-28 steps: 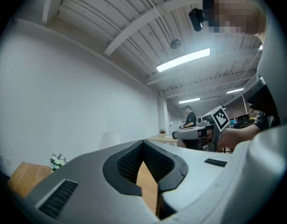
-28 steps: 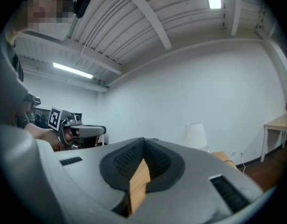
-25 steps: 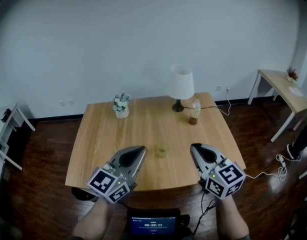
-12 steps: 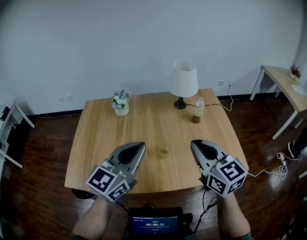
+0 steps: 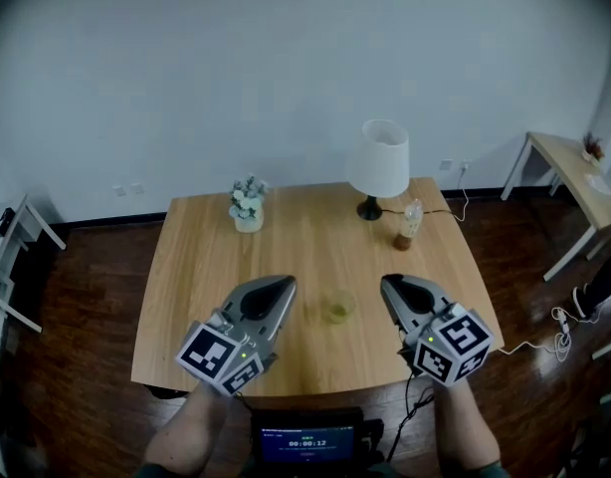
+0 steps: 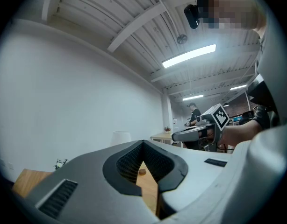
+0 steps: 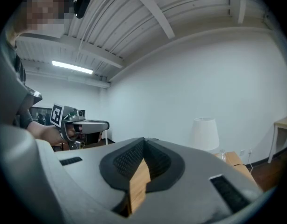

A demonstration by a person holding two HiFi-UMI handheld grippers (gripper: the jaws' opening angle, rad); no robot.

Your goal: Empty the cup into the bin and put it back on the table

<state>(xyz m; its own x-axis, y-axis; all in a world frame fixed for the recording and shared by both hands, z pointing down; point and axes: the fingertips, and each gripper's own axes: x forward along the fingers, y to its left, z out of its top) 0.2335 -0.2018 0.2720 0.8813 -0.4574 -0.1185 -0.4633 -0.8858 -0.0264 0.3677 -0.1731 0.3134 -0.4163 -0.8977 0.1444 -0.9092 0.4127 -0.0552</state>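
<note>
Wooden table [image 5: 206,267] viewed from above. Upright cup [image 5: 337,310] set near front edge, between left gripper [image 5: 284,284] and right gripper [image 5: 387,285], touched by neither. Both grippers held over table front, jaws drawn together. Along far edge are placed lamp [image 5: 379,162], bottle [image 5: 409,225], flower pot [image 5: 248,205].

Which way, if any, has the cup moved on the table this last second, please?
No. The cup keeps its place between the table's front edge and the lamp; only the view shifted.
</note>
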